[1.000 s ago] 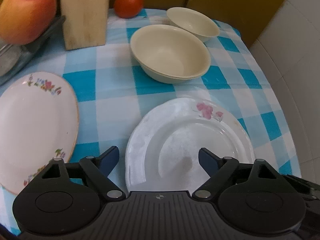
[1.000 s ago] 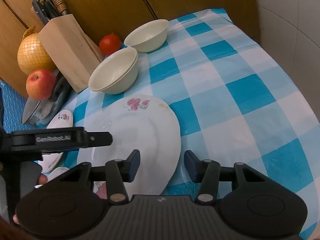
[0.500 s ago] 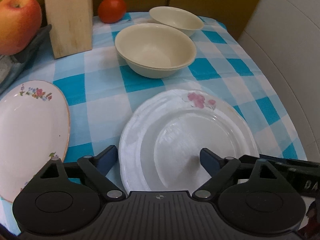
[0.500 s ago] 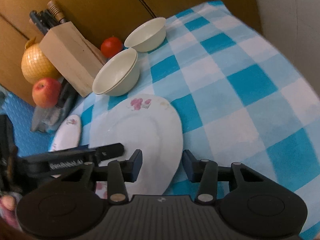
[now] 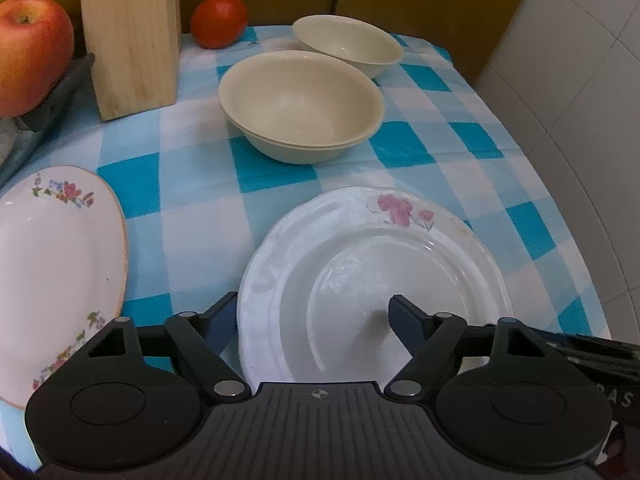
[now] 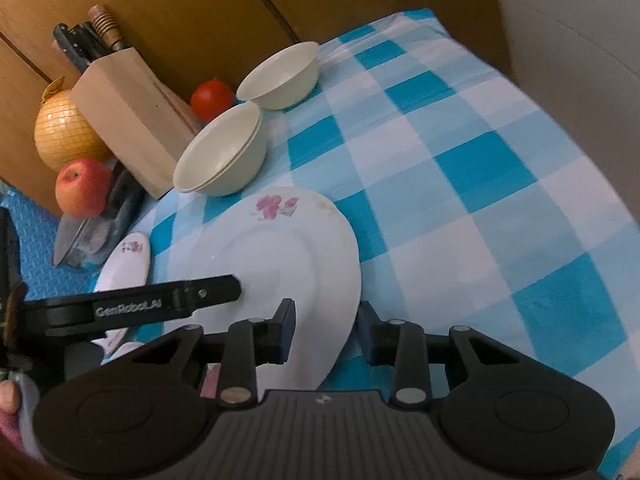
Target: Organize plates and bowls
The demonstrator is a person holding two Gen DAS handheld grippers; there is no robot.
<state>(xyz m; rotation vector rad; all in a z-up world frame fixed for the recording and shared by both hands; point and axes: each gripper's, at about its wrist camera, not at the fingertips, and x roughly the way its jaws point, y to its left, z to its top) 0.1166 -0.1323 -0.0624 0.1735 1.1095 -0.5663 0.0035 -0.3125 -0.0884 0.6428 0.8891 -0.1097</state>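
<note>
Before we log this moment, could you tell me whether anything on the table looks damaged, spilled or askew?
Nothing is spilled or broken. The only blemish is a small brownish stain on the rim of the round floral plate, right of its pink flowers; the stacked bowls sit straight.

A: The cloth [image 5: 200, 184]?
B: Blue-and-white check.
A: Near plate [image 5: 376, 280]?
B: White, pink flowers. The oval plate [image 5: 52, 264] has a gold rim, and the bowls [image 5: 300, 100] are cream.

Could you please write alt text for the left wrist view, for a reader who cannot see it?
The open left gripper straddles the near left edge of a white flowered plate on a blue checked tablecloth. Behind it sit stacked cream bowls and a single bowl; an oval plate lies left, near a wooden knife block, tomato and apple.
</note>
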